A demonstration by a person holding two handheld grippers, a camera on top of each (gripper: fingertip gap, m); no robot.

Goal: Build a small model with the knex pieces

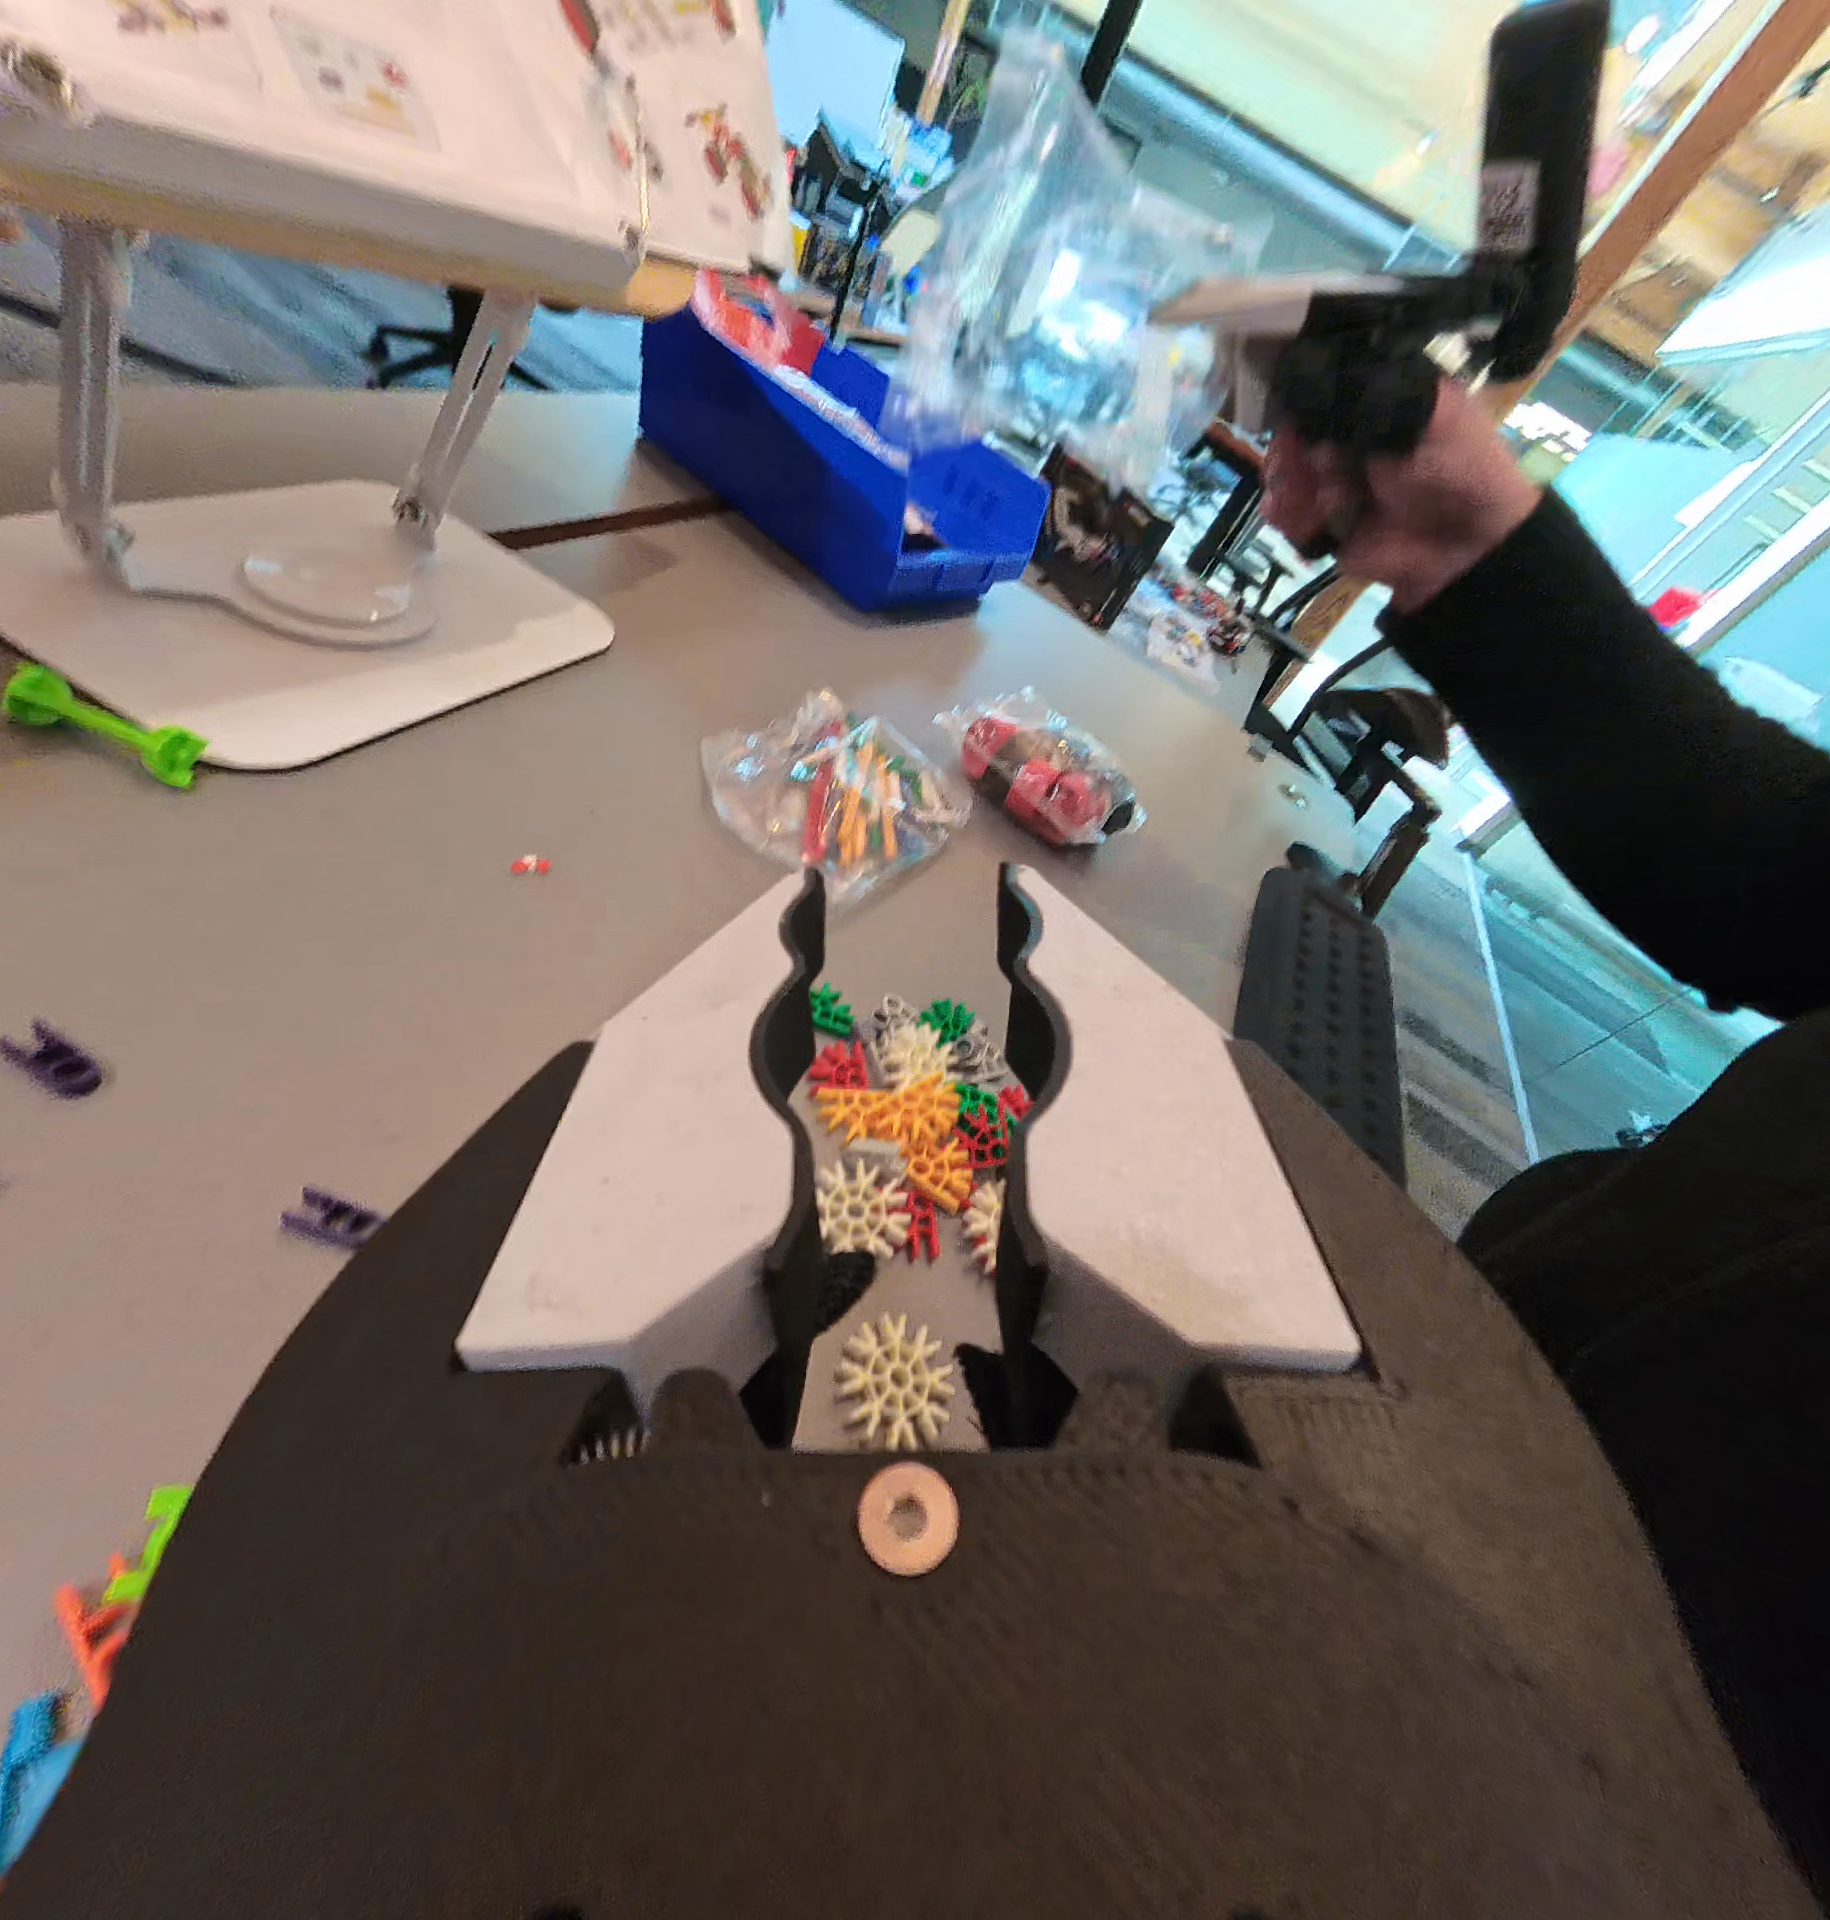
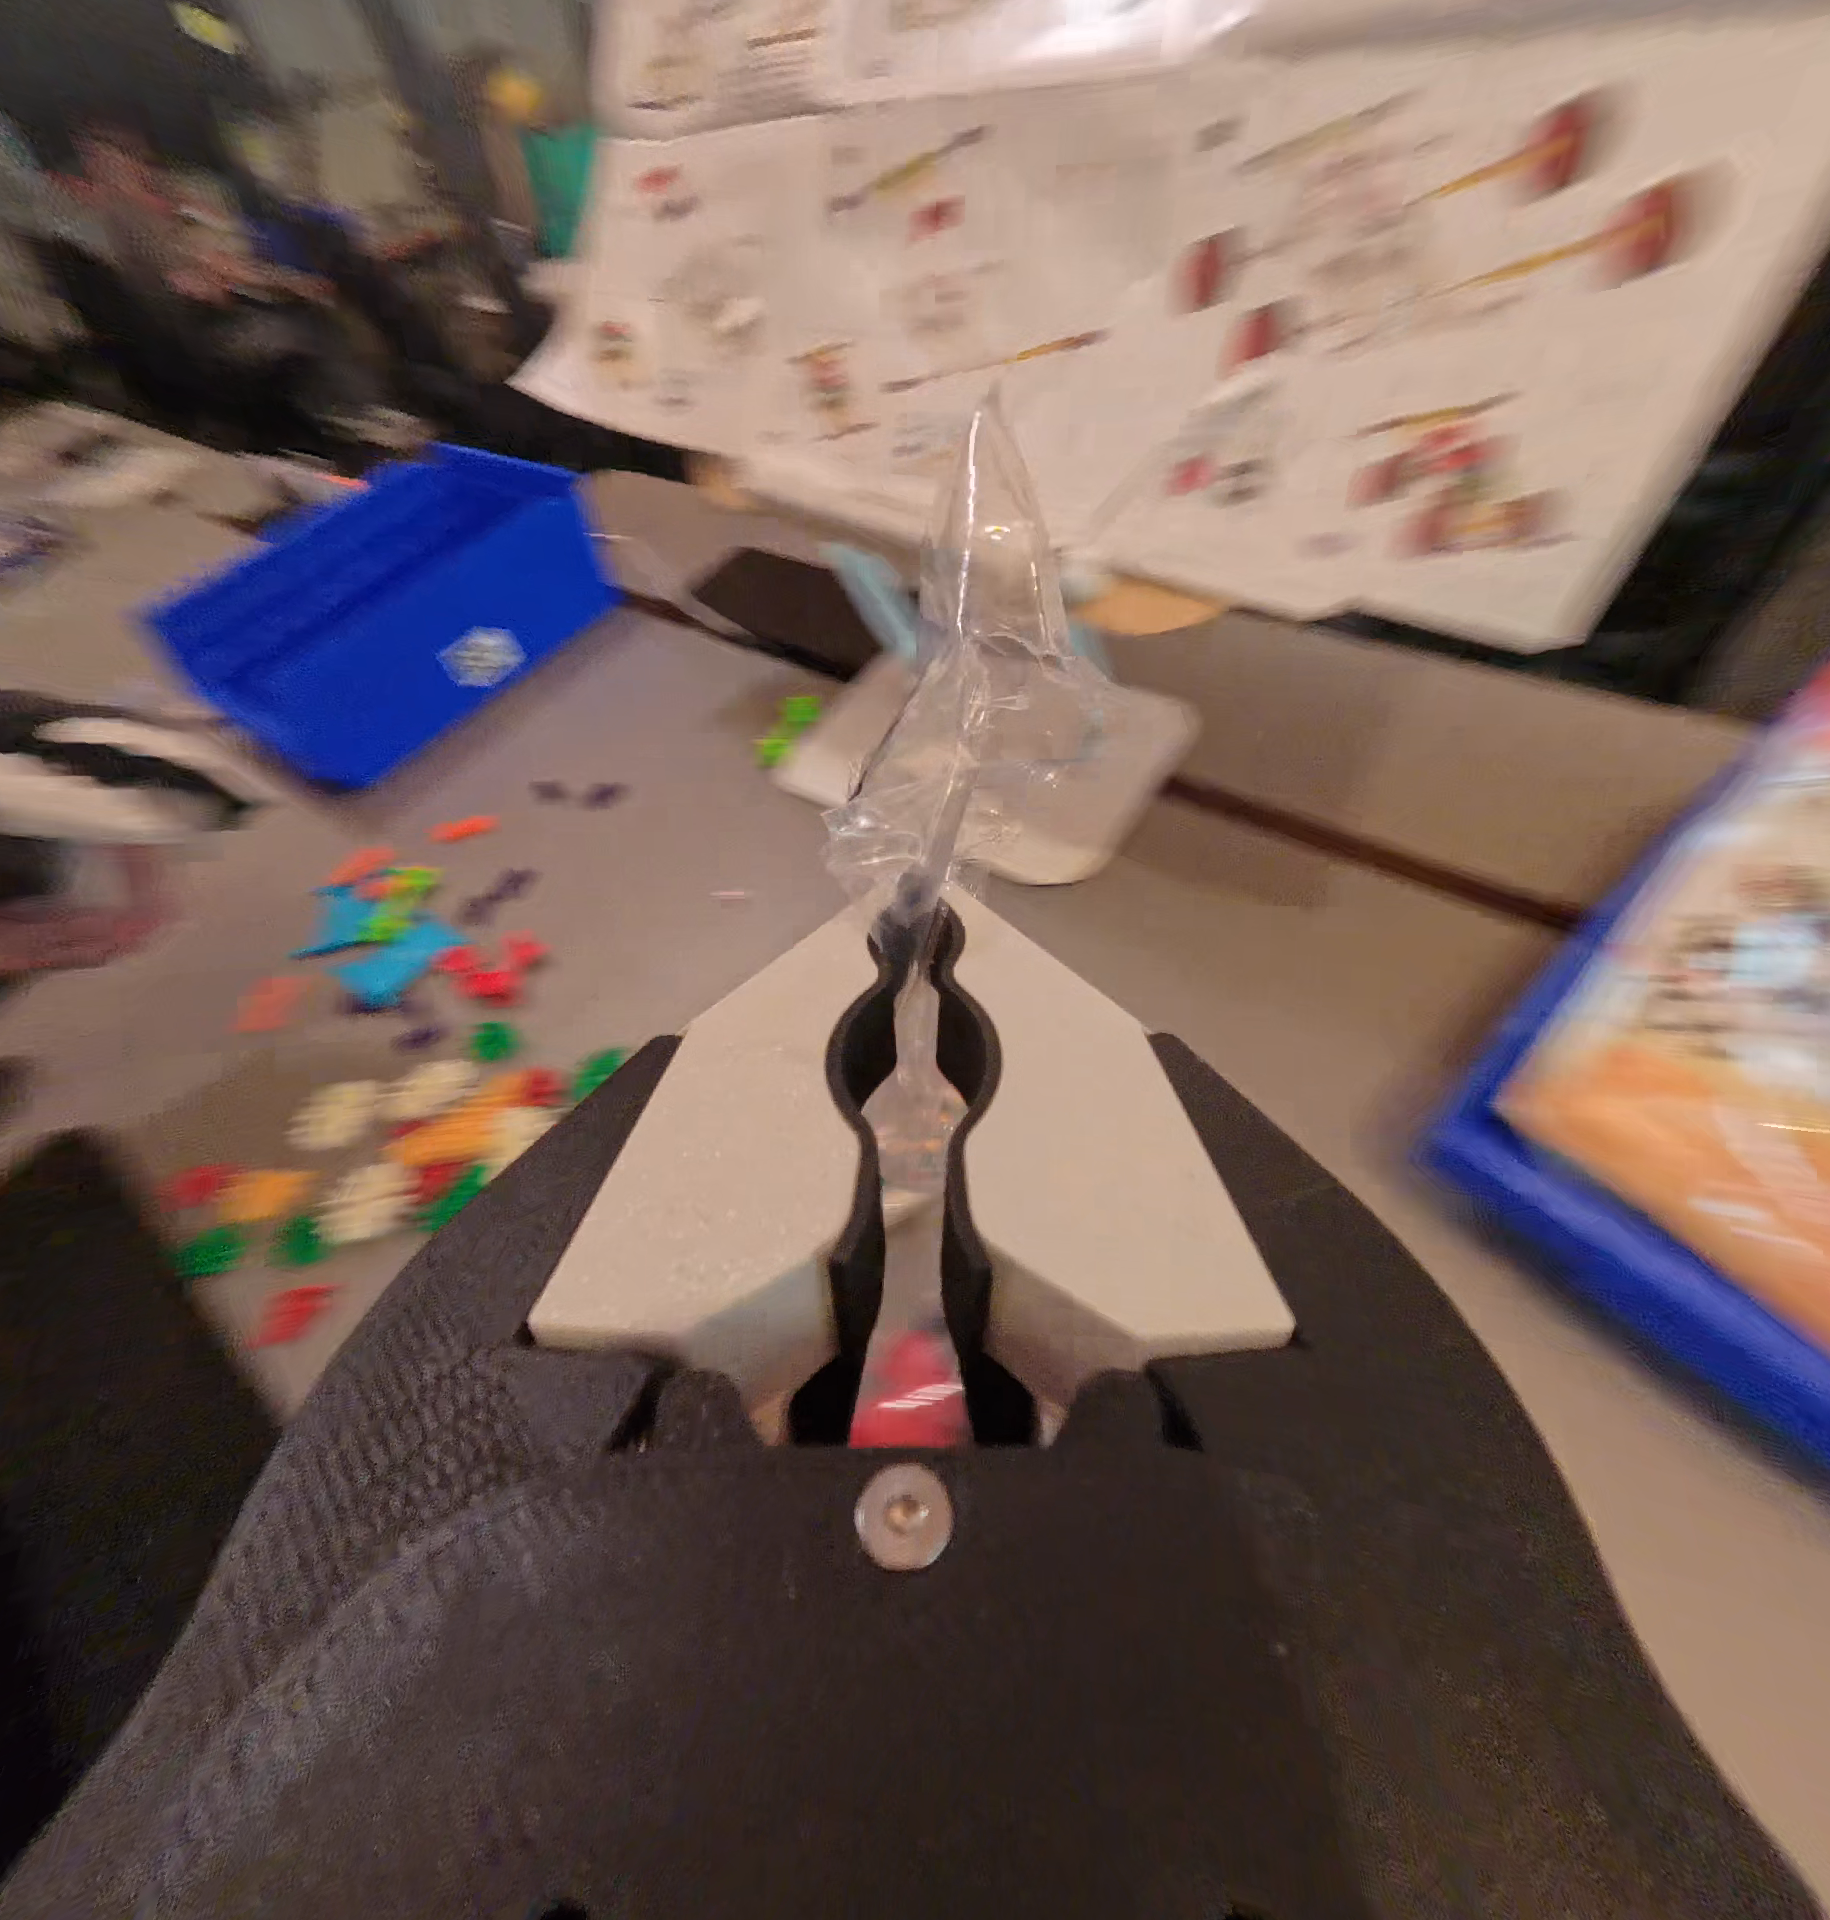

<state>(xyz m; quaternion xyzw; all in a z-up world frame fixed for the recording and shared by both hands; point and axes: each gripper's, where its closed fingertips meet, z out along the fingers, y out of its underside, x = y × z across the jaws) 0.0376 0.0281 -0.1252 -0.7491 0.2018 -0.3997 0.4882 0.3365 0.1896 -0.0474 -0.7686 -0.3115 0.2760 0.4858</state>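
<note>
Right gripper (image 2: 916, 925): clenched on a crumpled clear plastic bag (image 2: 978, 665), held up in the air; bag looks empty, though the view is blurred. Left gripper (image 1: 911, 883): released, jaws apart, hovering low over a heap of small connector pieces (image 1: 916, 1122) — white, yellow, red, green — loose on the grey table (image 1: 371, 987). Just beyond its tips, two sealed bags: one of coloured rods (image 1: 838, 800), one of red and black parts (image 1: 1046, 779) to its right. Far off, a blue bin (image 1: 817, 468); contents unclear. Far left, a white stand (image 1: 267, 613) carrying an instruction sheet (image 1: 423, 83), a green rod (image 1: 100, 722) against its base. Purple pieces (image 1: 54, 1060) scattered left.
</note>
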